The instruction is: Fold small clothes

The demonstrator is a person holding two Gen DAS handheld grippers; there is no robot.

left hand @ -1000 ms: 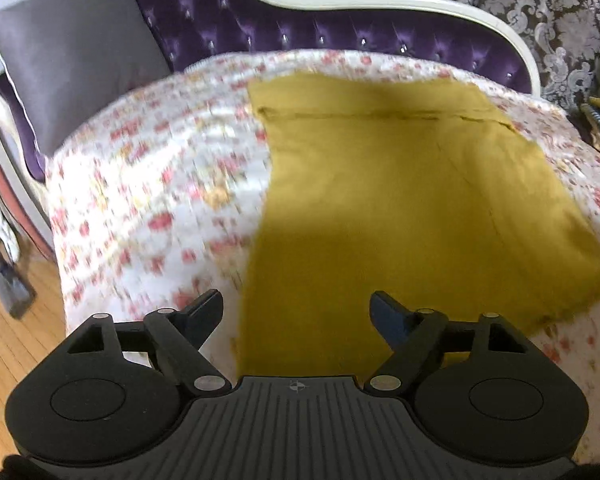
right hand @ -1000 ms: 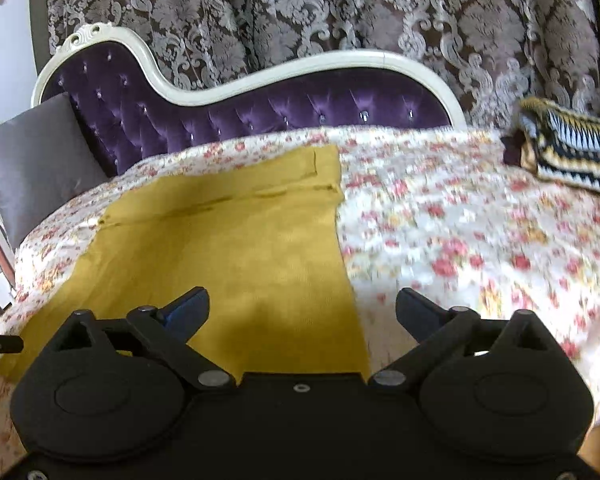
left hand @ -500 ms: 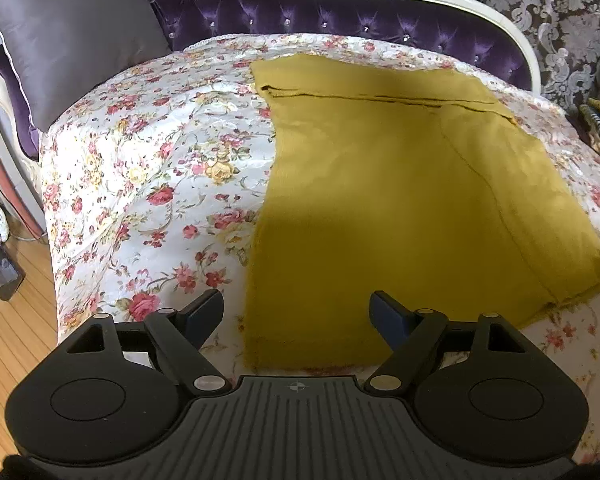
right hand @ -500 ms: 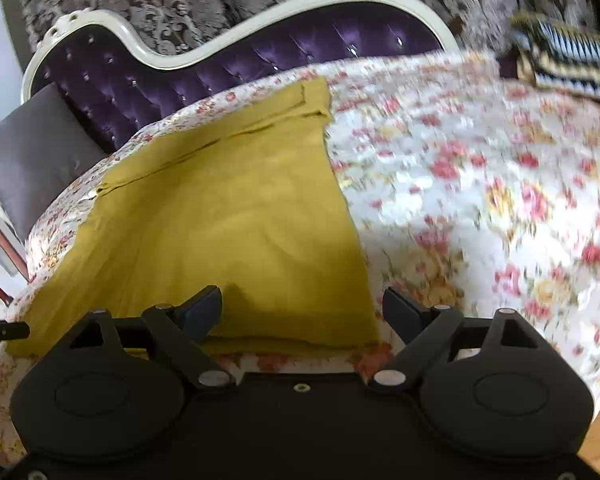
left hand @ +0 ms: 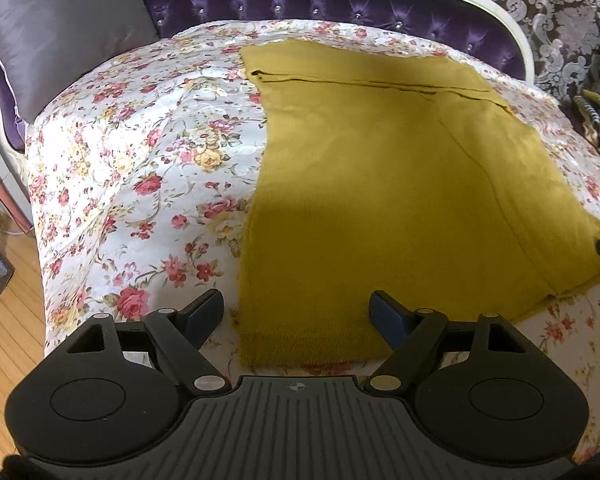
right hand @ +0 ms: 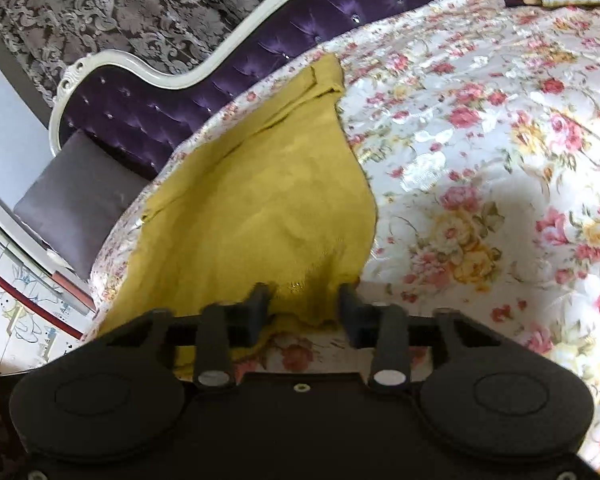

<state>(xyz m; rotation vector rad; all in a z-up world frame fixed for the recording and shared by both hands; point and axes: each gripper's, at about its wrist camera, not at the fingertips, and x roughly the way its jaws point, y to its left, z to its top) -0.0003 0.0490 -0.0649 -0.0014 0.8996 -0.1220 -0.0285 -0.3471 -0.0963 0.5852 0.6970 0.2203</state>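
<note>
The mustard cloth (left hand: 380, 184) lies flat on the floral bedspread (left hand: 140, 152), stretching away ahead of both grippers. The left gripper (left hand: 298, 314) hovers with its jaws wide, the cloth's near left corner just ahead between its fingers (left hand: 204, 312), not pinched. The right gripper (right hand: 304, 308) is closing, jaws narrowed, with the cloth's near right corner bunched between its fingers (right hand: 256, 308); whether the pads already press it cannot be told. A grey cushion (left hand: 60, 24) sits far ahead, left.

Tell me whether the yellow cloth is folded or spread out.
Mostly spread: the yellow cloth lies flat on the floral cover, with only a narrow band turned over along its far edge. What kind of garment it is cannot be told.
</note>
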